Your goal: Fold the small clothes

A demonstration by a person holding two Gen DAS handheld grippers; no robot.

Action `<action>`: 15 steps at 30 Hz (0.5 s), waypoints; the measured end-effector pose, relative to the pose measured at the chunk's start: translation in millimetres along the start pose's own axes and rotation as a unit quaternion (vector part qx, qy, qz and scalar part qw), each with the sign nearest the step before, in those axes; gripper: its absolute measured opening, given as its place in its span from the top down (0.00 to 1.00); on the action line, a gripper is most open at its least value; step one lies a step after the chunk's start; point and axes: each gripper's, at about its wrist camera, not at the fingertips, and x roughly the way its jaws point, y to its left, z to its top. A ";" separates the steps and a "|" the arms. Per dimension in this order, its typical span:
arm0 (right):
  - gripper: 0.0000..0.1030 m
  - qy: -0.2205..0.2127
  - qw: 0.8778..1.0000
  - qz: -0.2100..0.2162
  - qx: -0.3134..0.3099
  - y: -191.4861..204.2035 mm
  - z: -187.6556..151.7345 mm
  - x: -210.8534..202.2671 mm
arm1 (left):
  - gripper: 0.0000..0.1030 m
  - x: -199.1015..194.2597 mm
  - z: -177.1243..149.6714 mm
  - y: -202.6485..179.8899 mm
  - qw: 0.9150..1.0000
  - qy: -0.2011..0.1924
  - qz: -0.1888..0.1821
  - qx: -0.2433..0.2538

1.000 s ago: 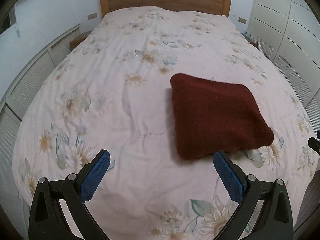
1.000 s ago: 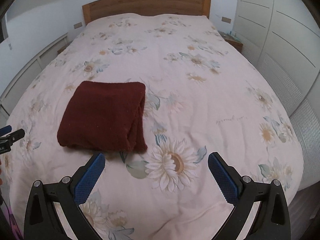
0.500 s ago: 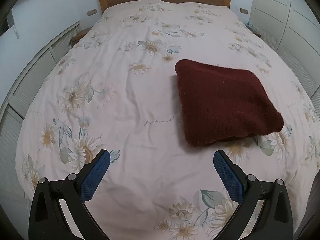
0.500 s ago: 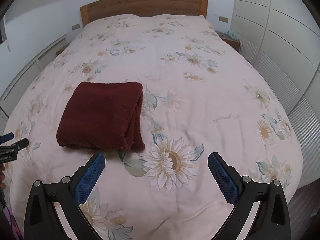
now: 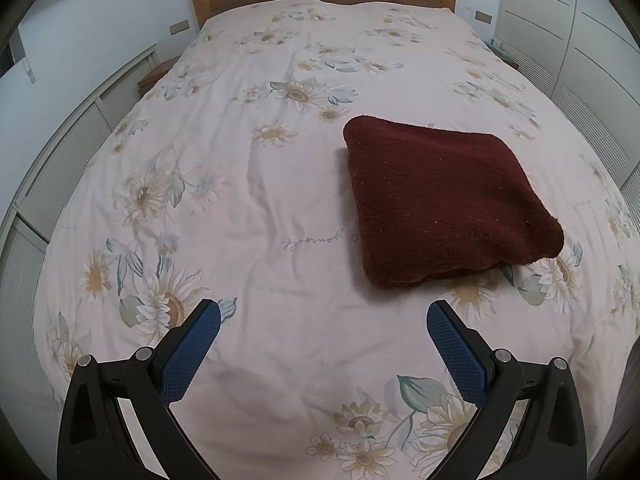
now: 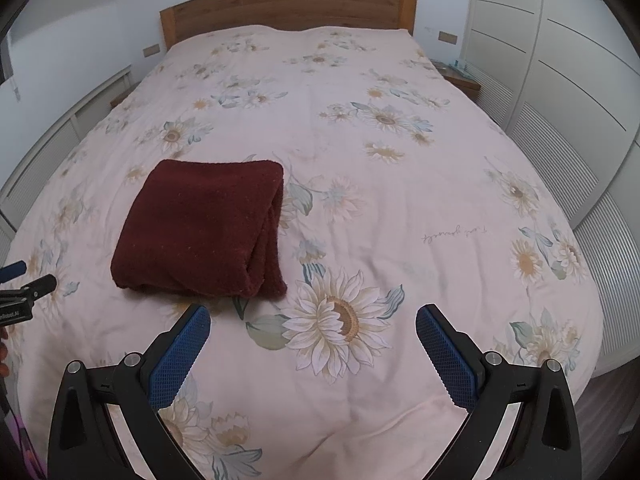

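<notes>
- Across the bed (image 5: 248,208), the floral duvet is soft and already creased, so anything you press or drag on it can ruck the cover and shift whatever lies on top; go gently if you touch down.
- Your task item, the dark red knitted garment (image 6: 200,226), lies folded into a thick, roughly square bundle on the near half of the bed, to the right in the left wrist view (image 5: 444,200) and to the left in the right wrist view. The fold looks finished to me, so the biggest risk is undoing it with a needless extra move.
- Along its right-hand side in the right wrist view the layers show as loose stacked edges; a finger catching there would likely peel the top layer open, and the bulky knit may spring apart on its own if nudged.
- The near corner of the bundle bulges and sits unevenly, so a push from the front could roll it over.
- Your left hand-held gripper (image 5: 324,344) is spread wide and holds nothing, hovering near the bundle's front edge; dipping it would snag that edge.
- Your right hand-held gripper (image 6: 312,344) is likewise wide open and empty, its left finger close to the bundle's near corner, so a careless swing left could clip it.
</notes>
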 end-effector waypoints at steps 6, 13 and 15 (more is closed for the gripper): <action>0.00 0.000 1.000 0.000 -0.001 0.1 0.1 -0.4 | 0.01 -0.9 0.3 -1.2 1.000 -0.001 0.000 0.001; 0.00 0.000 1.000 -0.001 -0.002 0.7 0.4 -1.5 | 0.01 -2.0 1.9 -3.0 1.000 -0.003 -0.001 0.002; 0.00 0.000 1.000 0.000 -0.004 -0.6 0.8 -1.9 | 0.01 -2.0 2.0 -2.9 1.000 -0.002 -0.002 0.002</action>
